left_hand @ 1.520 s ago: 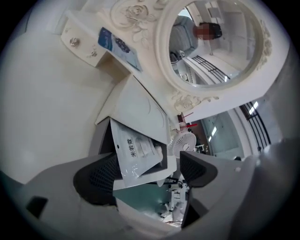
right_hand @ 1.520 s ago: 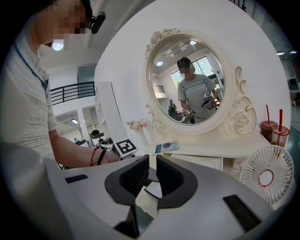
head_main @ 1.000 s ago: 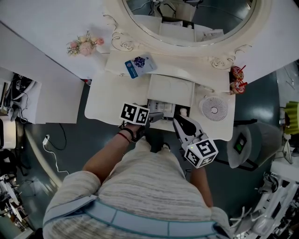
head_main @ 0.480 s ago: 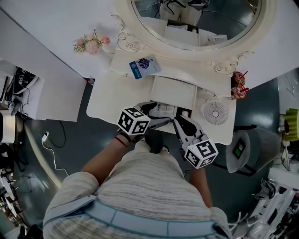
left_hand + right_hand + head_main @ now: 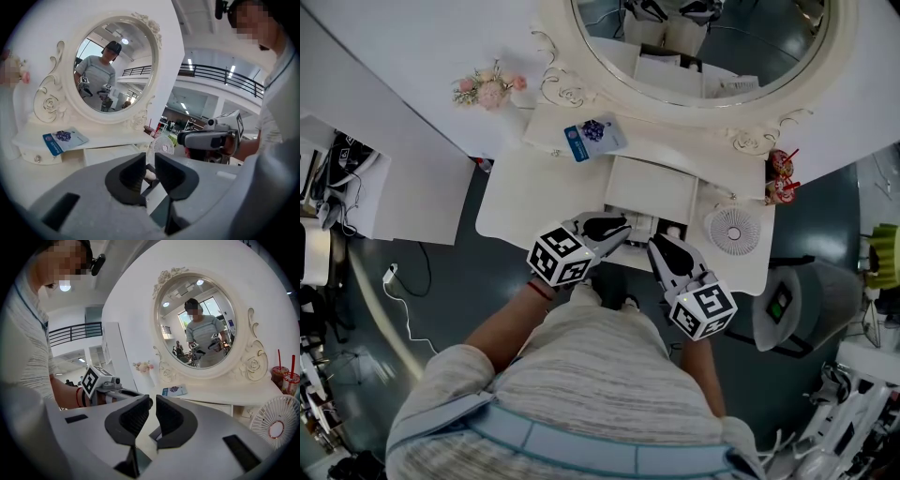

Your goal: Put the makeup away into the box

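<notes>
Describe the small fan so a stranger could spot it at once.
Find the big oval mirror in its ornate white frame. At the right end of the white dressing table below sits the fan: the only round slatted disc, white with a red centre.

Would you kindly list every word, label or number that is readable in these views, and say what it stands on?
Blue packet: it carries print, but the print is too small to read.
Marker cubes: black-and-white square patterns only, no words or numbers.
Red cups: any label is too small to tell.
No text is legible in any view.
</notes>
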Action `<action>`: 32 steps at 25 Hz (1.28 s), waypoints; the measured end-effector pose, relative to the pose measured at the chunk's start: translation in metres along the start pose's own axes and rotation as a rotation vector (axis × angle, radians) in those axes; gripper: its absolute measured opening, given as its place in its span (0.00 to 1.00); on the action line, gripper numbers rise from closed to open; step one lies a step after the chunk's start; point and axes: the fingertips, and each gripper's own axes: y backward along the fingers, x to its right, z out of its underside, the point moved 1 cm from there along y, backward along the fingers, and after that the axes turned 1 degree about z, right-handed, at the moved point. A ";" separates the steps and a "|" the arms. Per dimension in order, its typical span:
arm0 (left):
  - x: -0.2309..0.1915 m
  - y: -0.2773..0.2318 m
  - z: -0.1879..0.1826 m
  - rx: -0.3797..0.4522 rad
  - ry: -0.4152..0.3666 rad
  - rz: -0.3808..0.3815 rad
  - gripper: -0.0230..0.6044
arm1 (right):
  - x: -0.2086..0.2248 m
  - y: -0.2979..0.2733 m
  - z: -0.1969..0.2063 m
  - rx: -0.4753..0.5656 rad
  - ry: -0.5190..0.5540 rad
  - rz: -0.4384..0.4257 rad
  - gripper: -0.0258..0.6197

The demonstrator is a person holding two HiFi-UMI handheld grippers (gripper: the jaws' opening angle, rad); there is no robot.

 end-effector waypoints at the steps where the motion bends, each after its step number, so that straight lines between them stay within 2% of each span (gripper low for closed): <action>1: -0.001 0.002 -0.001 0.004 0.002 0.000 0.12 | 0.000 -0.001 0.000 -0.001 0.001 -0.001 0.06; 4: -0.004 0.004 0.001 0.006 0.019 0.019 0.06 | -0.002 -0.004 0.001 -0.004 0.002 -0.004 0.06; 11: -0.011 0.006 0.007 0.000 0.001 0.022 0.06 | -0.003 -0.011 0.000 -0.007 0.003 -0.003 0.06; 20: -0.052 0.009 0.014 -0.067 -0.196 -0.141 0.06 | -0.002 -0.016 0.003 -0.015 -0.005 0.010 0.06; 26: -0.071 0.010 0.016 -0.089 -0.243 -0.199 0.06 | 0.000 -0.019 0.007 -0.024 -0.012 0.014 0.06; 32: -0.097 0.012 0.022 -0.172 -0.342 -0.278 0.06 | 0.001 -0.023 0.011 -0.031 -0.020 0.021 0.06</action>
